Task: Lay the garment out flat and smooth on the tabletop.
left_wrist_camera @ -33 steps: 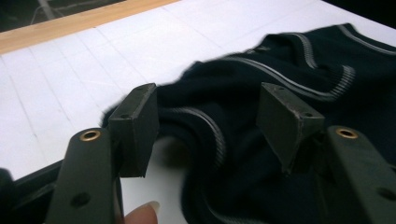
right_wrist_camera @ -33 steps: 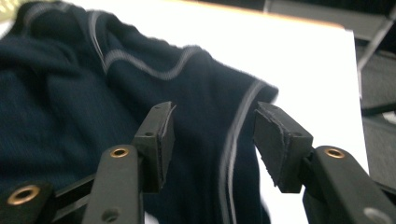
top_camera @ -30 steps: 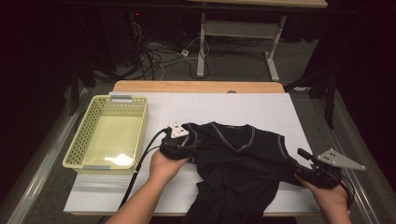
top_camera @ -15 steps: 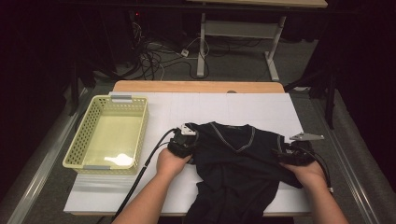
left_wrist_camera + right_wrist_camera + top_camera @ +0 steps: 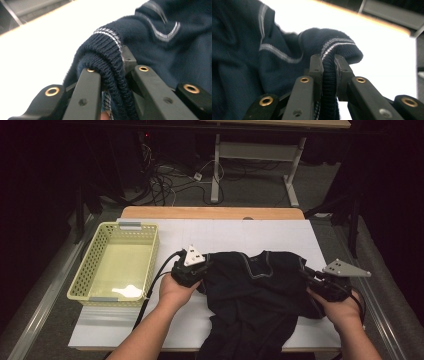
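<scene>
Right of the one yellow basket [image 5: 114, 265], on the white table [image 5: 235, 232]: one dark navy sweater [image 5: 255, 295], spread out, hem hanging over the near edge. Two grippers, both just clamped shut on it. Left gripper [image 5: 192, 270] pinching a ribbed striped cuff [image 5: 107, 47] between basket and sweater body, right gripper [image 5: 320, 282] pinching the other cuff [image 5: 337, 47] on the sweater's far side from the basket.

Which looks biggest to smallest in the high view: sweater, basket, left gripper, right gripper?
1. sweater
2. basket, somewhat smaller
3. left gripper and right gripper: look about alike, so unranked. Both are shut on the sweater's striped cuffs.
</scene>
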`<state>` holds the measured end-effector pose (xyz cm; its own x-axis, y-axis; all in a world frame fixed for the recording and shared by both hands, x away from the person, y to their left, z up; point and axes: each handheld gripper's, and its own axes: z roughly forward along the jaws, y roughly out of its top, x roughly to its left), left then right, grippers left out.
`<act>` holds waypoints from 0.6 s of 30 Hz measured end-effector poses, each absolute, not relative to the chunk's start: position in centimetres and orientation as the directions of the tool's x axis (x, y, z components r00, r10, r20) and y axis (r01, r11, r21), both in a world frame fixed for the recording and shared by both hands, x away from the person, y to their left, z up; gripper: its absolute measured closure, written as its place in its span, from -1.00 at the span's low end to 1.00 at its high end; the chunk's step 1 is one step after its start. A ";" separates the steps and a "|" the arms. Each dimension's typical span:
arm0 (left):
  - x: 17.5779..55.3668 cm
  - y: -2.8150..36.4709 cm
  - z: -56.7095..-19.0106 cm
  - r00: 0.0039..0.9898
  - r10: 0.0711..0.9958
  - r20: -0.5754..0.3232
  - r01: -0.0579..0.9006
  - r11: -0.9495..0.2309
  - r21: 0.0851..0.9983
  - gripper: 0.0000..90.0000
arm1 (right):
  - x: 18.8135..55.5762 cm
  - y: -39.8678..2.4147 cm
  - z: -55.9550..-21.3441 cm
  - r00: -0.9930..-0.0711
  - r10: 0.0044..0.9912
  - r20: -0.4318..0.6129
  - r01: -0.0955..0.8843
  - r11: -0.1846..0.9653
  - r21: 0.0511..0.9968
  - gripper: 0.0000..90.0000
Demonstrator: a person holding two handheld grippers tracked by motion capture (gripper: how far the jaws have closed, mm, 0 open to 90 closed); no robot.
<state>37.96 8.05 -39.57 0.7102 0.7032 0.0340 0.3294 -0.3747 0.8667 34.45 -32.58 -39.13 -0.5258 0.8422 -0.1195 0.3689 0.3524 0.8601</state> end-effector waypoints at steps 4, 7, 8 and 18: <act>39.9 7.6 -39.1 0.705 0.709 -0.001 0.361 -0.357 0.862 0.78 | 36.5 -31.6 -37.3 -0.514 0.847 -0.138 0.362 0.360 0.860 0.77; 41.8 7.2 -39.8 0.688 0.725 -0.014 0.409 -0.372 0.833 0.78 | 39.2 -30.8 -38.0 -0.508 0.853 -0.121 0.402 0.359 0.843 0.77; 42.5 7.1 -39.8 0.672 0.741 -0.006 0.421 -0.375 0.826 0.78 | 40.2 -30.5 -38.4 -0.504 0.856 -0.111 0.419 0.355 0.836 0.77; 50.5 8.9 -33.2 0.508 0.861 0.006 0.496 -0.298 0.816 0.25 | 48.6 -31.1 -31.3 -0.315 0.946 -0.075 0.355 0.191 0.915 0.21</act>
<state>50.47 8.90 -33.15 0.5083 0.8612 0.0062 0.4955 -0.2984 0.8158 48.57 -31.06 -31.29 -0.3149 0.9462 -0.0750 0.3548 0.1906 0.9153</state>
